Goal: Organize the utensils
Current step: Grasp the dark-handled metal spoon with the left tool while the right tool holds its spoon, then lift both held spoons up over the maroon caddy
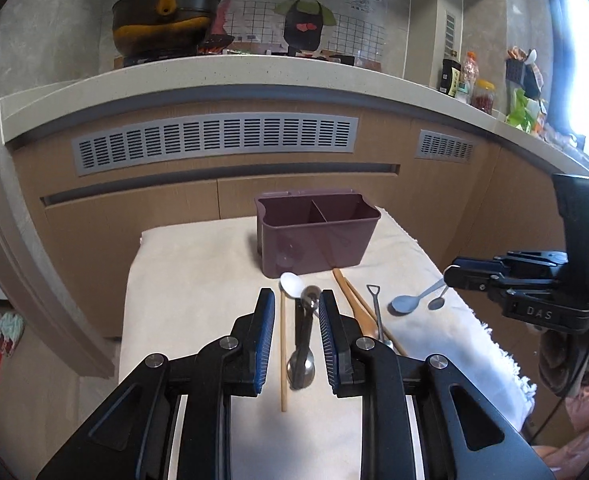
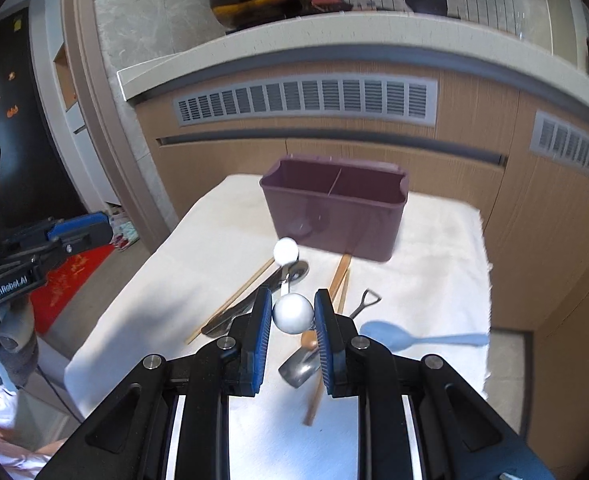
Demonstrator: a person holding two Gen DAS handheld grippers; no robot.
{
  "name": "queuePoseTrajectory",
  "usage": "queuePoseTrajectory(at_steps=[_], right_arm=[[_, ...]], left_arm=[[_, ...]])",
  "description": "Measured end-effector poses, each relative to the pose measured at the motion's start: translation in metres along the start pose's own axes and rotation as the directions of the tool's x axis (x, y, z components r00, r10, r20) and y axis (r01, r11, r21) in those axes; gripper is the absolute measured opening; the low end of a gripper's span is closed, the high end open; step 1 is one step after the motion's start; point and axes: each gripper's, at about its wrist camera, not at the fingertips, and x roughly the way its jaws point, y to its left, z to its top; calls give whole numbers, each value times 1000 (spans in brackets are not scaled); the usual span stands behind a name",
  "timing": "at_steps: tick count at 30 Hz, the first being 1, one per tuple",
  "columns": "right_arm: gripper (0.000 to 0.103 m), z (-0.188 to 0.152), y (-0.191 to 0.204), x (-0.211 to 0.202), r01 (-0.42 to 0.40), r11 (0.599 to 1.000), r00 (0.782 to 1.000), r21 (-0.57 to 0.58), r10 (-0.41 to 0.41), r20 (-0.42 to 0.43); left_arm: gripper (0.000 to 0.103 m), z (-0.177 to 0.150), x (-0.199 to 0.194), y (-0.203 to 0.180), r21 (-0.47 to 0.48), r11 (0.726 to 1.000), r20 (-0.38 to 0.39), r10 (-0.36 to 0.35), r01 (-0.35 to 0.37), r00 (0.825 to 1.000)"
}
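A white cloth [image 1: 182,280] covers the small table. A purple plastic two-compartment box [image 1: 314,248] stands on it at twelve o'clock from both grippers. The left gripper [image 1: 297,294] hangs above the cloth, its fingers released and grasping nothing. A dark-handled steel spoon [image 1: 301,364] shows through the gap but lies on the cloth below, clear of both pads, with a wooden chopstick [image 1: 283,352] at its nine o'clock. The right gripper [image 2: 292,294] is clenched on a small round-bowled spoon [image 2: 292,314], whose bowl sits between the blue pads near their tips. A pale blue plastic spoon [image 2: 386,334] lies at its four o'clock.
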Motion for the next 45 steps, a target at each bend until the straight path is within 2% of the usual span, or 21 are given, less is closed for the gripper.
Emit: queuePoseTrajectory(at_steps=[4, 6, 9, 11, 13, 15, 17, 19, 25, 27, 29, 30, 31, 35, 36, 38, 40, 42, 43, 44, 45], right_arm=[[20, -6, -24, 19, -63, 991, 994, 117, 73, -81], [20, -10, -35, 28, -55, 987, 992, 152, 72, -105], [20, -13, -47, 30, -86, 978, 991, 188, 103, -86], [20, -12, -51, 27, -47, 983, 997, 176, 57, -51], [21, -10, -48, 25, 40, 992, 999, 116, -39, -12], [21, -10, -46, 26, 141, 988, 990, 56, -142, 4], [18, -14, -49, 28, 190, 982, 982, 19, -190, 11], [11, -18, -54, 31, 195, 981, 981, 4, -195, 2], [11, -25, -71, 44, 203, 979, 979, -8, -203, -18], [19, -26, -77, 56, 228, 974, 973, -12, -228, -33], [49, -24, -85, 71, 275, 961, 960, -6, -275, -45], [56, -23, -89, 80, 300, 954, 953, -2, -300, -51], [58, -23, -91, 86, 313, 950, 948, -1, -312, -54], [57, -13, -96, 127, 328, 945, 939, 7, -325, -111], [60, -9, -97, 138, 329, 944, 937, 13, -325, -127], [79, -4, -99, 154, 313, 949, 939, 23, -306, -159], [83, -2, -101, 164, 312, 949, 939, 32, -303, -162], [82, -1, -102, 169, 289, 957, 948, 41, -280, -150], [70, -2, -104, 172, 269, 962, 953, 47, -258, -161], [48, -3, -106, 175, 257, 965, 953, 57, -243, -183], [36, -3, -107, 178, 256, 965, 950, 63, -239, -200]], left_arm=[[25, -9, 24, -4, -10, 1000, -62, -29, 28, 998], [25, -14, 38, -8, -15, 999, -99, -45, 44, 994], [26, -22, 60, -15, -9, 998, -141, -63, 62, 988], [27, -28, 75, -20, 4, 998, -168, -68, 70, 983], [27, -32, 88, -24, 16, 997, -193, -72, 76, 979], [28, -36, 100, -25, 12, 997, -216, -77, 82, 973], [29, -39, 112, -24, 0, 996, -239, -85, 88, 967], [29, -41, 121, -23, -8, 996, -254, -87, 88, 963], [29, -47, 146, -23, -17, 996, -299, -86, 85, 950], [29, -51, 154, -22, -11, 997, -321, -72, 73, 944], [29, -53, 161, -20, -11, 998, -338, -62, 62, 939], [29, -54, 164, -19, -15, 998, -343, -57, 55, 937], [29, -54, 166, -18, -21, 999, -347, -52, 48, 936], [33, -53, 168, -14, -39, 999, -329, -33, 22, 944], [34, -53, 169, -13, -37, 999, -323, -28, 16, 946], [35, -52, 168, -9, -37, 999, -318, -25, 13, 948], [36, -52, 167, -3, -43, 999, -317, -21, 8, 948], [36, -51, 166, 3, -46, 999, -313, -13, -1, 950], [36, -51, 165, 6, -50, 999, -310, -12, -4, 951], [36, -50, 165, 9, -58, 998, -308, -15, -3, 951], [36, -48, 166, 11, -65, 998, -308, -23, 4, 951]])
